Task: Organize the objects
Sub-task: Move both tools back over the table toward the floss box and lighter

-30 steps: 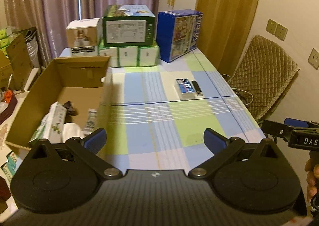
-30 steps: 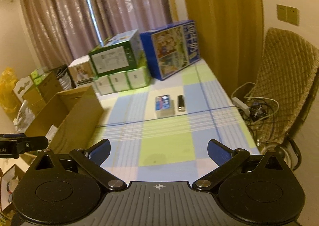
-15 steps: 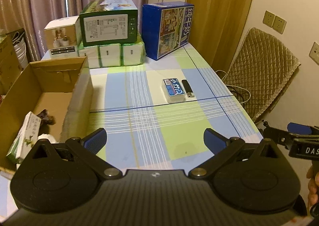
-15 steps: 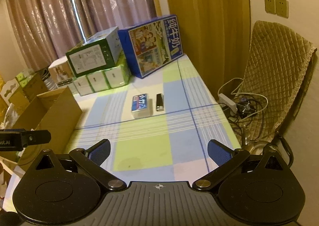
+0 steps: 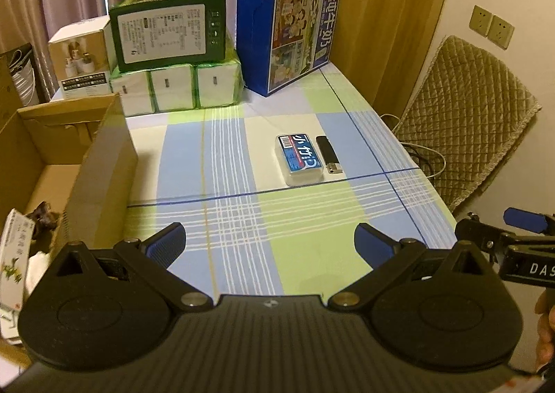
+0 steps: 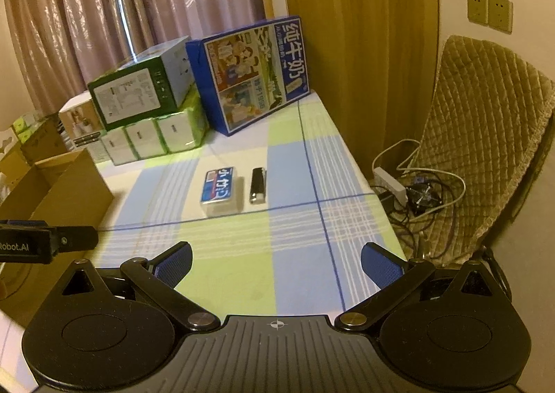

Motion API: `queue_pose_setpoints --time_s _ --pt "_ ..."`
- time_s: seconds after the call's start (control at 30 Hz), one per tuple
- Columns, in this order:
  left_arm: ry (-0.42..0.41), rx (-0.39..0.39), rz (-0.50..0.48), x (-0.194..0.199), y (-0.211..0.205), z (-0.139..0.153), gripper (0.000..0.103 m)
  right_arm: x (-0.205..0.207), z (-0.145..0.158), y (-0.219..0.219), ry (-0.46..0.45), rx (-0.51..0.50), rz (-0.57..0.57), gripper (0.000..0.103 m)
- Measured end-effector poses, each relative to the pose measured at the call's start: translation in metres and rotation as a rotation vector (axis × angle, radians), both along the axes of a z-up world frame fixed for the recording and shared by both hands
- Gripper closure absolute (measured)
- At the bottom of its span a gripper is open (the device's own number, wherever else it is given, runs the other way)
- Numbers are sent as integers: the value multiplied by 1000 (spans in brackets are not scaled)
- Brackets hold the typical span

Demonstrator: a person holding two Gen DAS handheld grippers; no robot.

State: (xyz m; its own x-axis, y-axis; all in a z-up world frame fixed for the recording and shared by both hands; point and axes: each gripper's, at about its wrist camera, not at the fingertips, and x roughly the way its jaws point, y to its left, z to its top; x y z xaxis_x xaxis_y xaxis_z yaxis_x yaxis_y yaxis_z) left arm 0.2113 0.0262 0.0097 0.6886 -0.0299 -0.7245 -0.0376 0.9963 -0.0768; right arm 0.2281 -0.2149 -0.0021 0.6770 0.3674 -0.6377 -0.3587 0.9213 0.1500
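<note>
1. My left gripper [image 5: 270,243] and right gripper [image 6: 276,262] hovered low over the checked table [image 5: 239,233], jaws spread wide, both empty.
2. At twelve o'clock lay a small blue-labelled case [image 5: 300,159], a black lighter [image 5: 329,158] just beside it.
3. I judged I was between picks; next, reach forward.
4. At nine o'clock, the cardboard box [image 5: 100,164] was cut off, contents unclear.
</note>
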Motion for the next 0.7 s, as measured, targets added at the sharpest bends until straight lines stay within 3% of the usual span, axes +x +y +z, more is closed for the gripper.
queue_pose_setpoints --time_s 0.33,0.53,0.7 --pt "2 -18 -11 73 -13 -42 2 70 -44 14 -5 -14 -27 4" --pt "4 -3 -21 119 -16 -74 3 103 -70 23 -8 -38 -17 20" --pt "5 -19 -29 155 -19 -97 16 119 -91 25 22 -45 -30 22"
